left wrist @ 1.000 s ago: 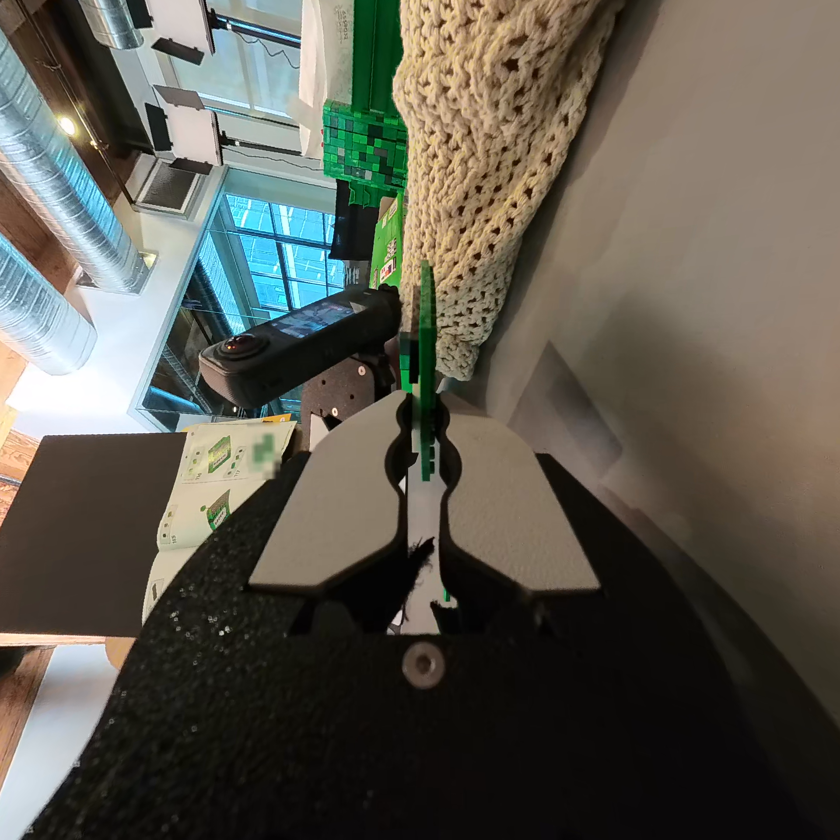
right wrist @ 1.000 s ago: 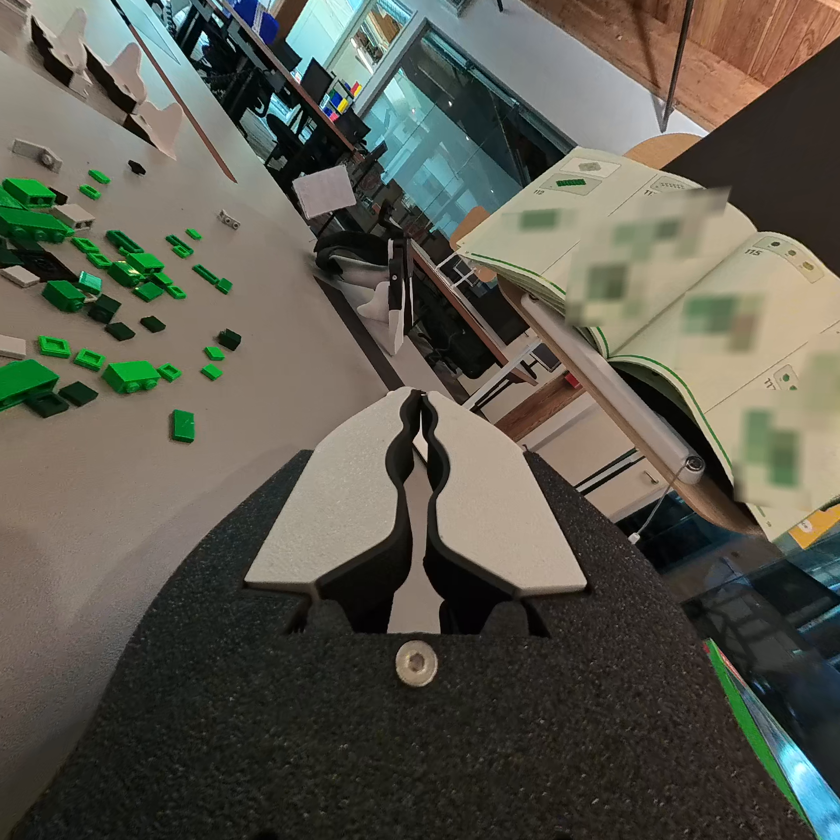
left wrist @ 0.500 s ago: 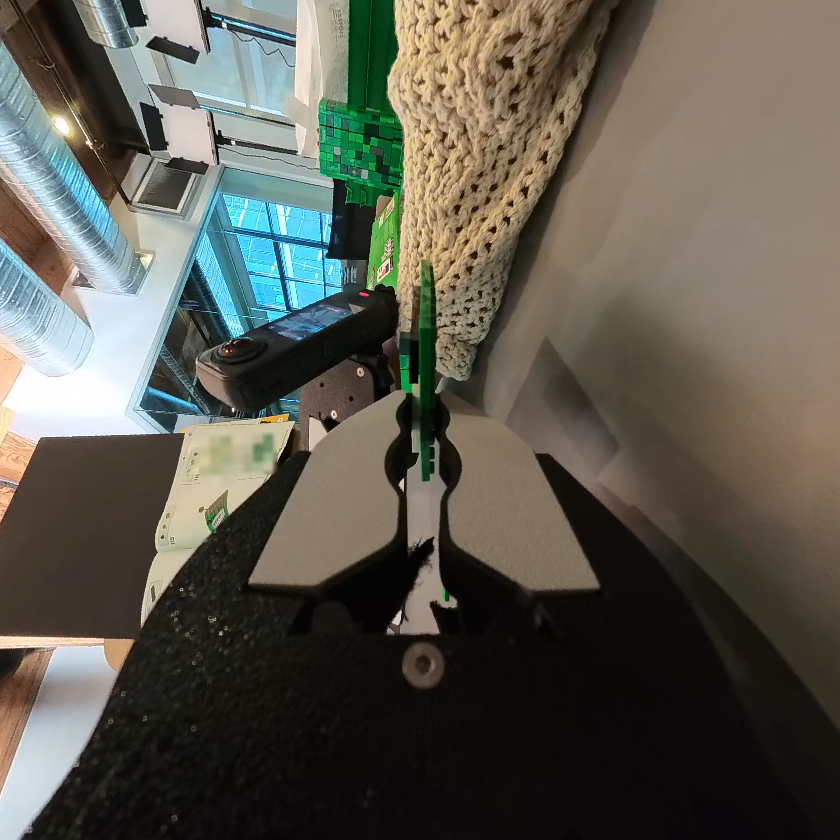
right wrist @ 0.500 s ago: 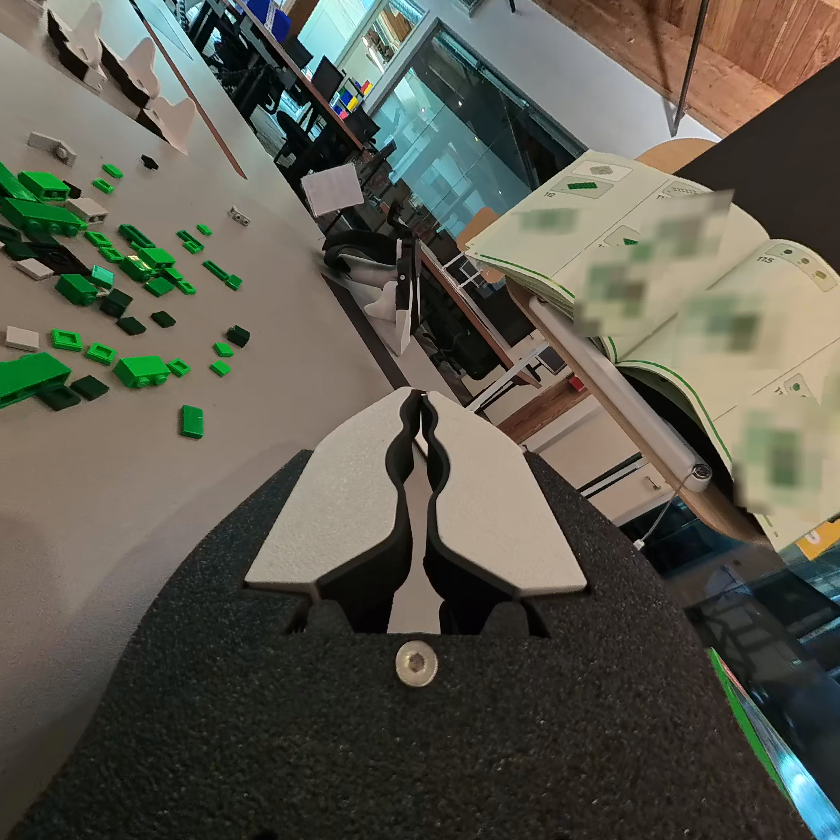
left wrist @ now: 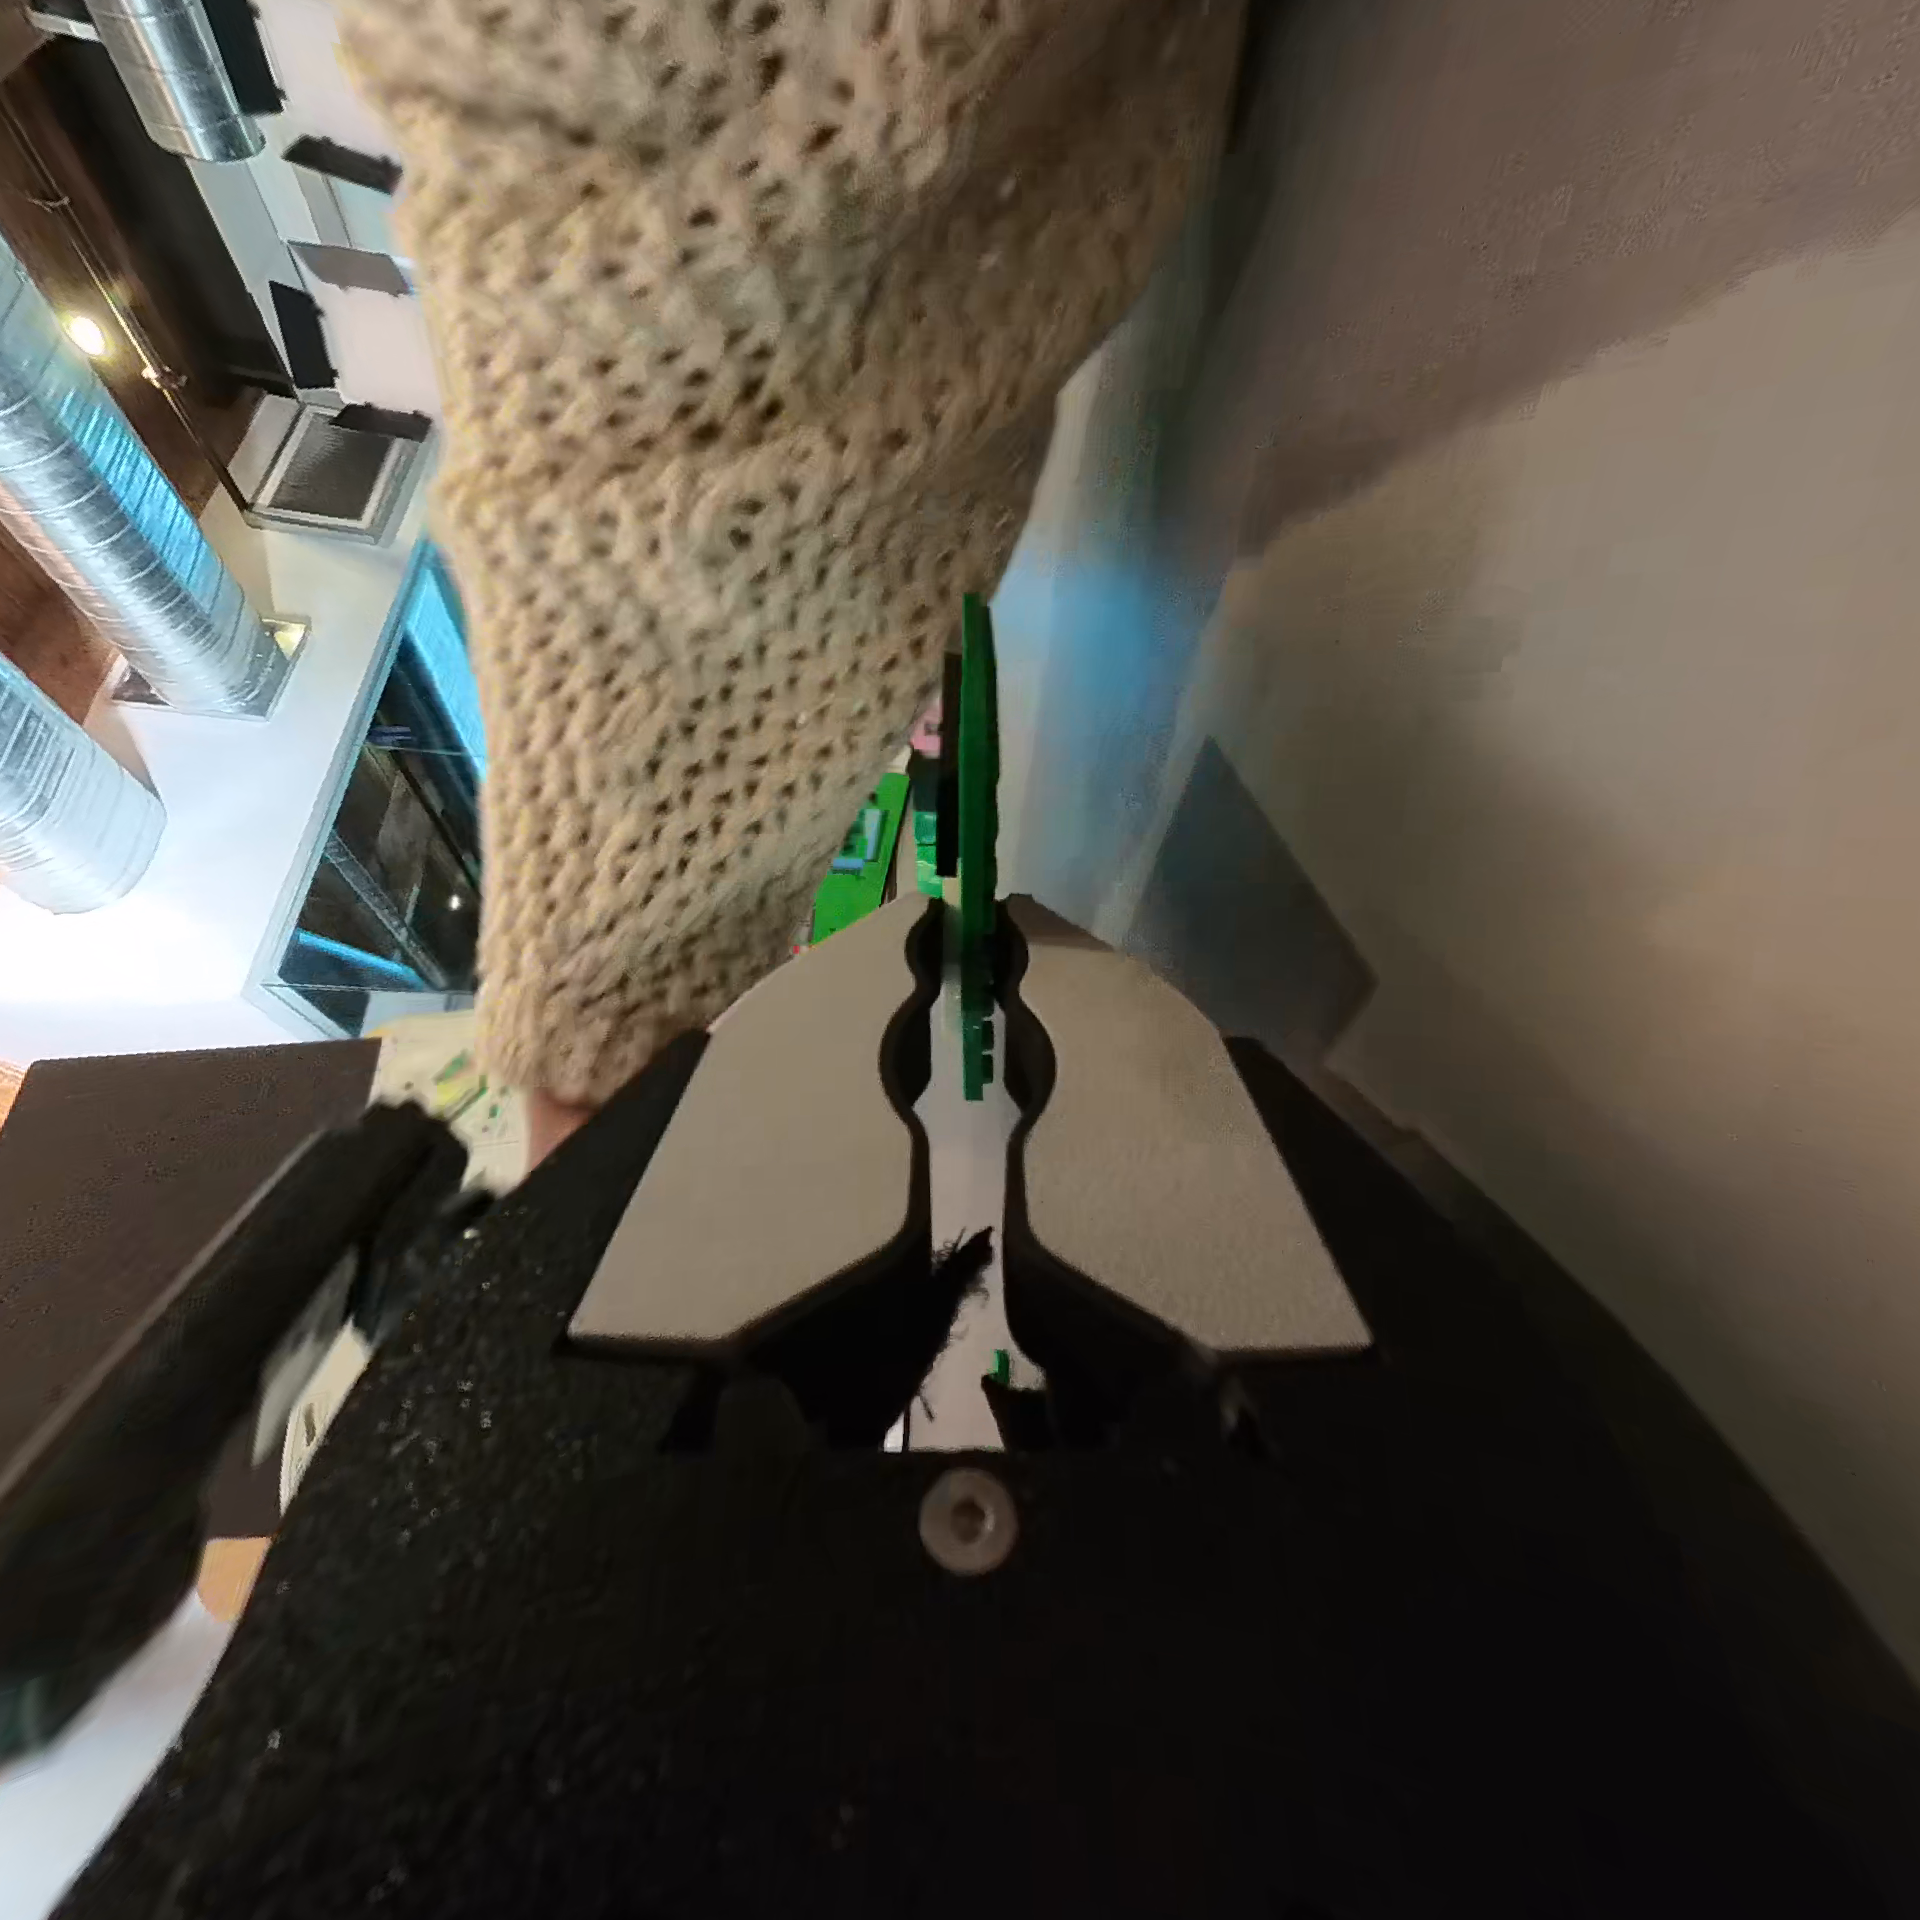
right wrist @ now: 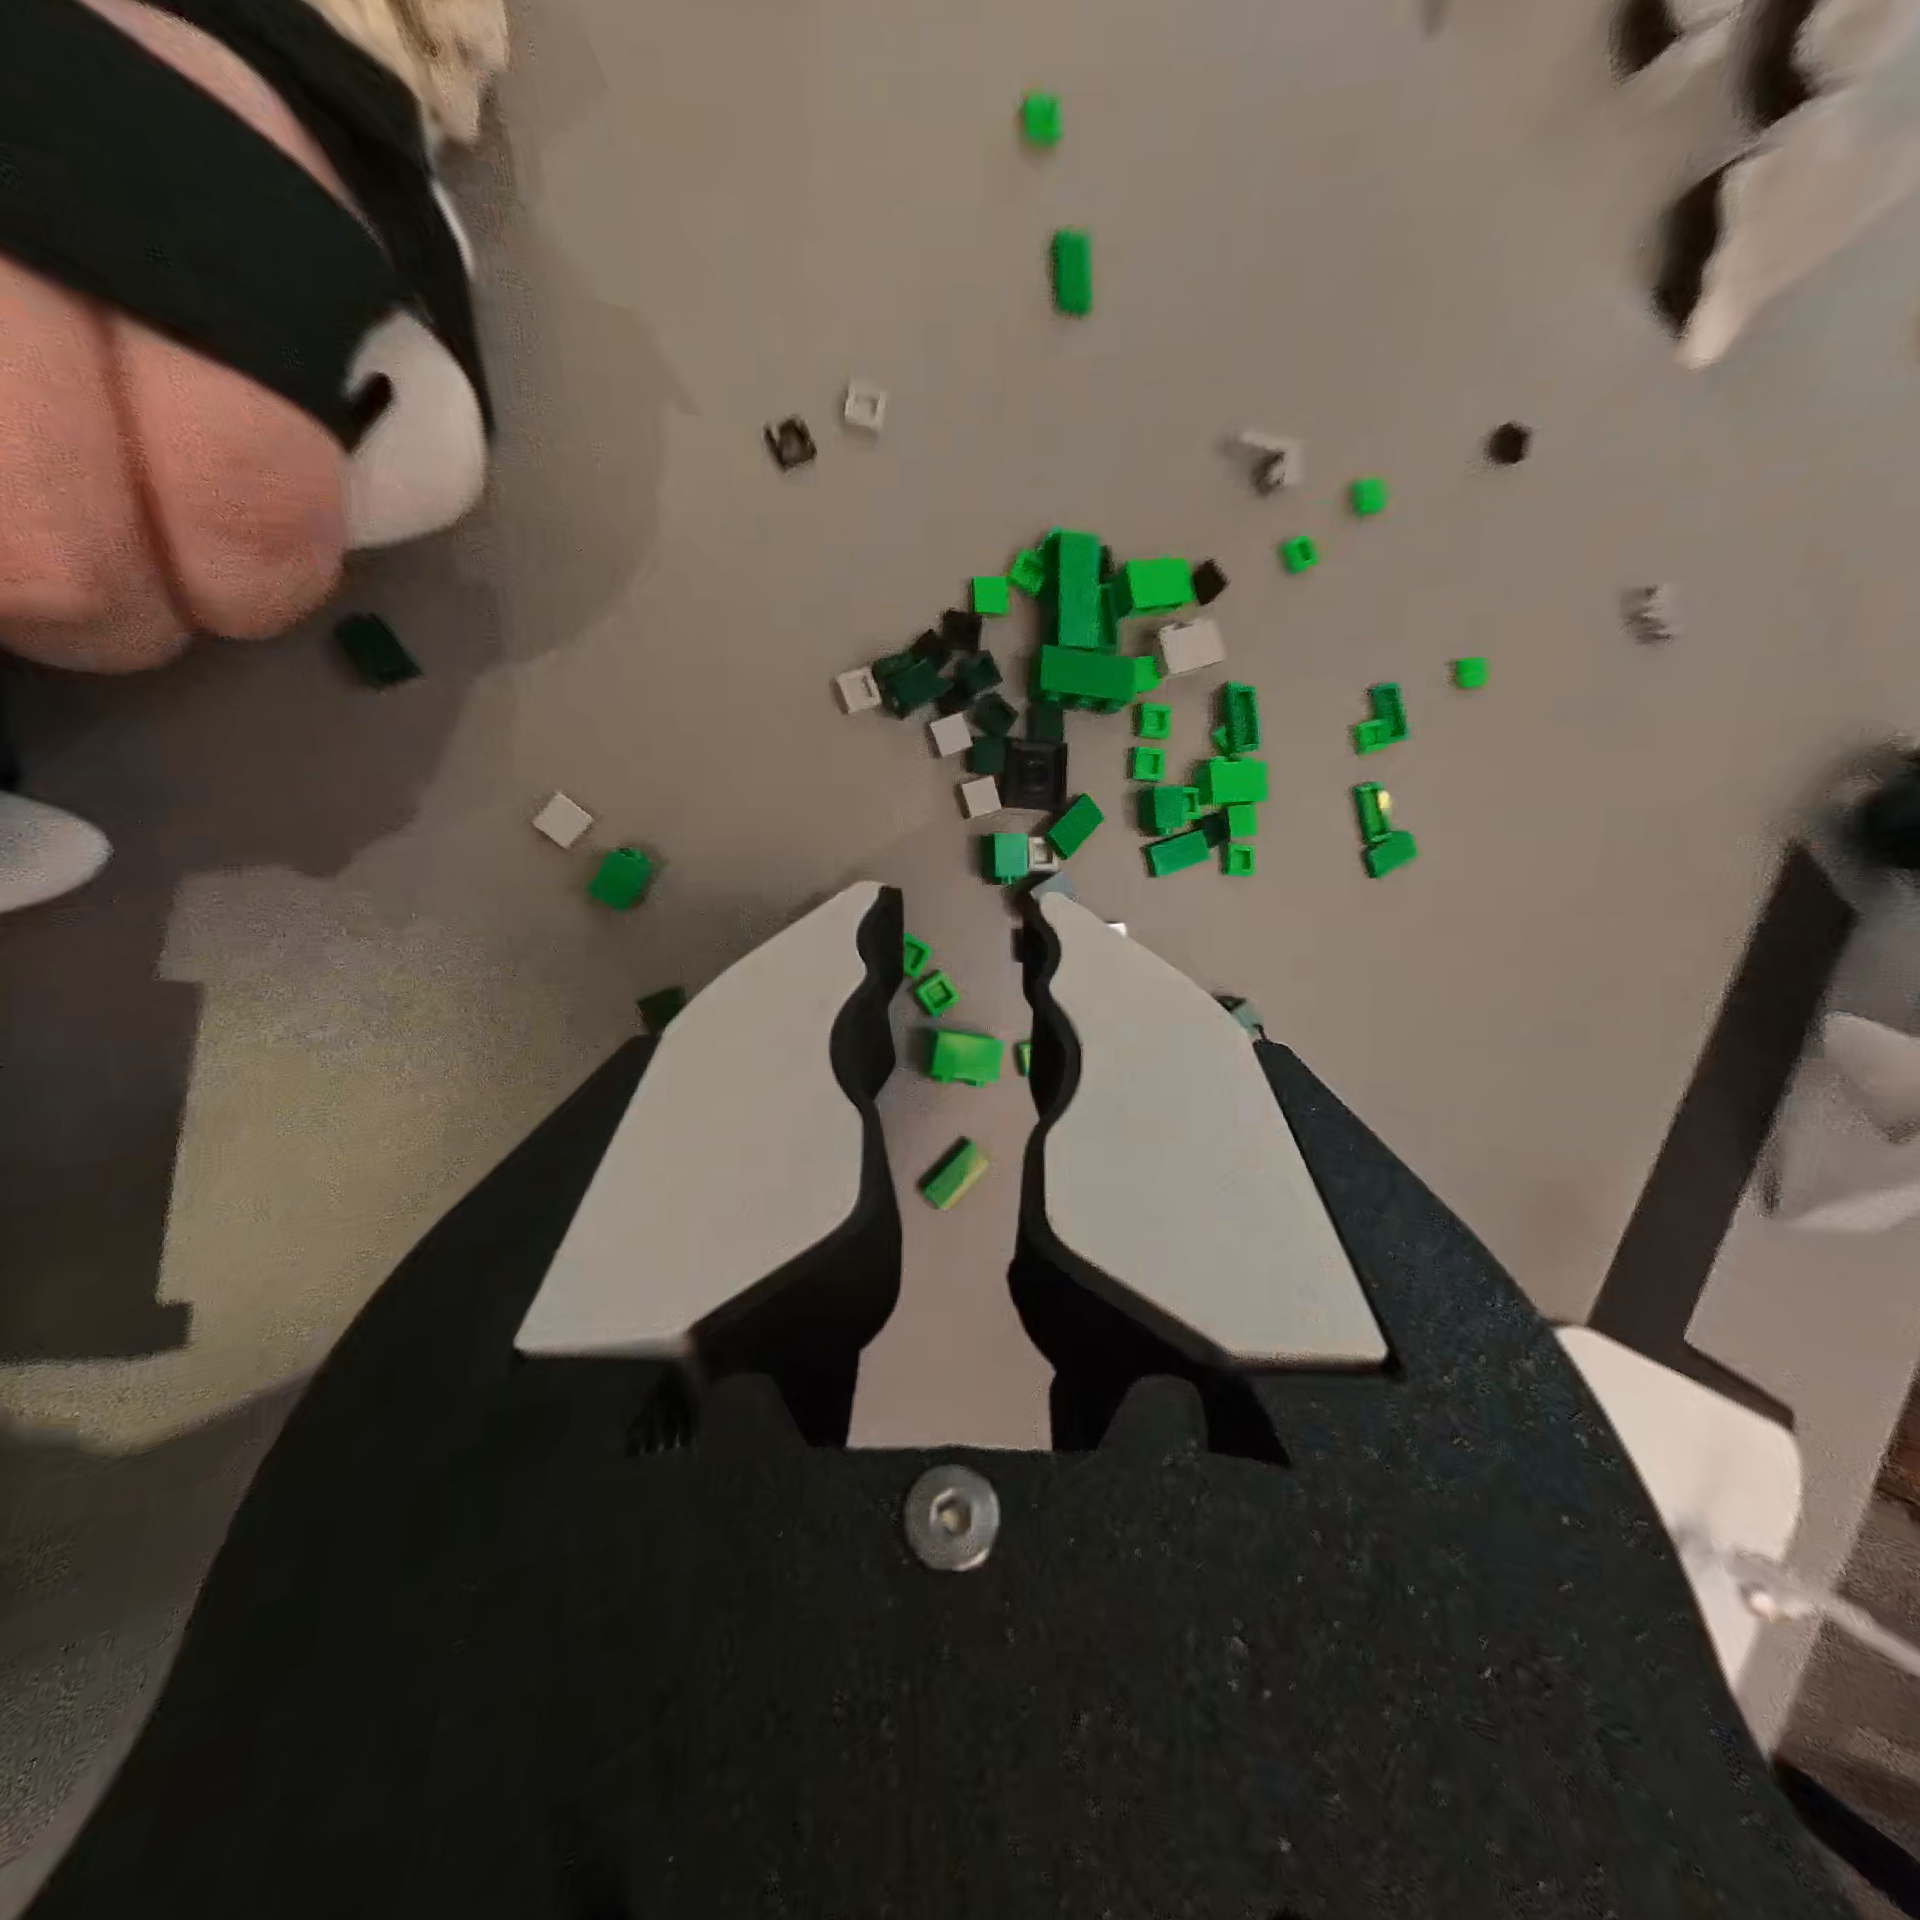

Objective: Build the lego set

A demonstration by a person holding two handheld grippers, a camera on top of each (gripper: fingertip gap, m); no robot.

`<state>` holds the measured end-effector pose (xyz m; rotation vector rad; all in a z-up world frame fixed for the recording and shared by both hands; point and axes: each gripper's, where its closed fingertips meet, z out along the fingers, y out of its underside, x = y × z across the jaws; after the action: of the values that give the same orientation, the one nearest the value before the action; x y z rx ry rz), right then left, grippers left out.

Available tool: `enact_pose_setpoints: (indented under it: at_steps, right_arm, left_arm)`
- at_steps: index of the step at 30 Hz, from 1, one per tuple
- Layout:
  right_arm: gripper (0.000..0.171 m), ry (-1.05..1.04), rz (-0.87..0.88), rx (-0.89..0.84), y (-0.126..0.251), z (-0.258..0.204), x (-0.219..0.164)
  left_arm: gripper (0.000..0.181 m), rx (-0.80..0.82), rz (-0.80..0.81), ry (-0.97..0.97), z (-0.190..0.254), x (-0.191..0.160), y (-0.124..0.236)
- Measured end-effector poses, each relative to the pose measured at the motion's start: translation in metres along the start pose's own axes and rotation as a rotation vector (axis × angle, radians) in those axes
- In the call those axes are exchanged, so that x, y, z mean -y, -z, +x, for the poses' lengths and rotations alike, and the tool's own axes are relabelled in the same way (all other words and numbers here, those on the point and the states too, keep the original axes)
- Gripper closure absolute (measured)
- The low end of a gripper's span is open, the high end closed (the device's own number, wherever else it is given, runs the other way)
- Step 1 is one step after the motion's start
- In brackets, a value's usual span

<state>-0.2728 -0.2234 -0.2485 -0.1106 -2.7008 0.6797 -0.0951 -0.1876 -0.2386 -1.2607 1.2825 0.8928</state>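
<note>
My left gripper (left wrist: 968,914) is shut on a thin green lego plate (left wrist: 977,758) seen edge-on, standing up between the fingers, with a few small dark and green pieces on its left face. My right gripper (right wrist: 961,906) is open and empty, pointing down at the grey table (right wrist: 665,312) above a scatter of green, dark green, white and black lego pieces (right wrist: 1081,665). A small green brick (right wrist: 961,1055) and a green slope piece (right wrist: 954,1174) lie on the table between its fingers.
A cream knitted sleeve (left wrist: 727,416) fills the upper left wrist view. A hand (right wrist: 135,499) with a black strap is at the upper left of the right wrist view. A dark table leg (right wrist: 1714,1091) and blurred grey objects (right wrist: 1787,156) are at right.
My right gripper has opened and swung down from the room and booklet to face the table over the pieces. The sleeve has moved across the left wrist view. The left grip is unchanged.
</note>
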Motion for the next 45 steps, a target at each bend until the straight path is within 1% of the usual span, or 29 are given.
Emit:
enact_pose_setpoints:
  at_steps: [2,4,8,11,13,18,20,21,24,26,29,32,34,36,38,41,45]
  right_arm:
    - [0.15,0.025,-0.104,0.095,-0.01,0.001,-0.002]
    - [0.152,0.05,-0.138,0.161,-0.019,0.001,0.002]
    - [0.156,0.123,-0.244,0.184,-0.032,0.008,-0.009]
    - [0.159,0.116,-0.237,0.214,-0.038,0.007,-0.008]
    - [0.164,0.116,-0.23,0.227,-0.039,0.006,-0.007]
    - [0.164,0.085,-0.235,0.222,-0.033,0.004,-0.012]
    - [0.164,0.03,-0.171,0.19,-0.021,0.004,-0.008]
    - [0.164,-0.012,-0.112,0.162,-0.011,0.004,-0.003]
    - [0.164,-0.155,0.141,0.058,0.034,-0.005,0.015]
    - [0.164,-0.241,0.326,-0.023,0.072,-0.02,0.022]
    - [0.164,-0.366,0.576,-0.18,0.125,-0.05,0.02]
    - [0.164,-0.484,0.736,-0.361,0.155,-0.082,0.009]
    - [0.164,-0.539,0.764,-0.467,0.157,-0.1,0.0]
    - [0.164,-0.611,0.725,-0.568,0.151,-0.11,-0.012]
    - [0.164,-0.671,0.715,-0.61,0.144,-0.117,-0.016]
    - [0.164,-0.722,0.703,-0.584,0.132,-0.123,-0.018]
    - [0.165,-0.714,0.708,-0.519,0.125,-0.125,-0.018]
  left_arm:
    - [0.173,-0.002,0.0,0.001,0.0,0.0,0.0]
    - [0.173,-0.004,0.001,0.004,0.001,0.0,0.001]
    - [0.173,-0.006,0.002,0.001,0.001,0.001,0.001]
    - [0.173,-0.01,0.003,-0.002,0.002,0.001,0.001]
    - [0.173,-0.012,0.002,0.003,0.002,0.0,0.002]
    - [0.173,-0.013,-0.002,0.015,0.002,-0.001,0.002]
    - [0.173,-0.004,-0.012,0.022,0.0,-0.003,0.003]
    - [0.173,0.004,-0.02,0.03,-0.002,-0.005,0.003]
    - [0.173,0.042,-0.048,0.067,-0.01,-0.012,0.003]
    - [0.173,0.069,-0.059,0.104,-0.016,-0.016,0.004]
    - [0.173,0.093,-0.064,0.15,-0.022,-0.021,0.005]
    - [0.173,0.09,-0.075,0.159,-0.022,-0.023,0.005]
    - [0.173,0.089,-0.09,0.154,-0.023,-0.024,0.004]
    - [0.173,0.107,-0.121,0.13,-0.025,-0.027,0.004]
    - [0.173,0.126,-0.158,0.114,-0.027,-0.032,0.005]
    - [0.173,0.142,-0.168,0.093,-0.029,-0.033,0.007]
    - [0.173,0.141,-0.135,0.061,-0.027,-0.028,0.009]
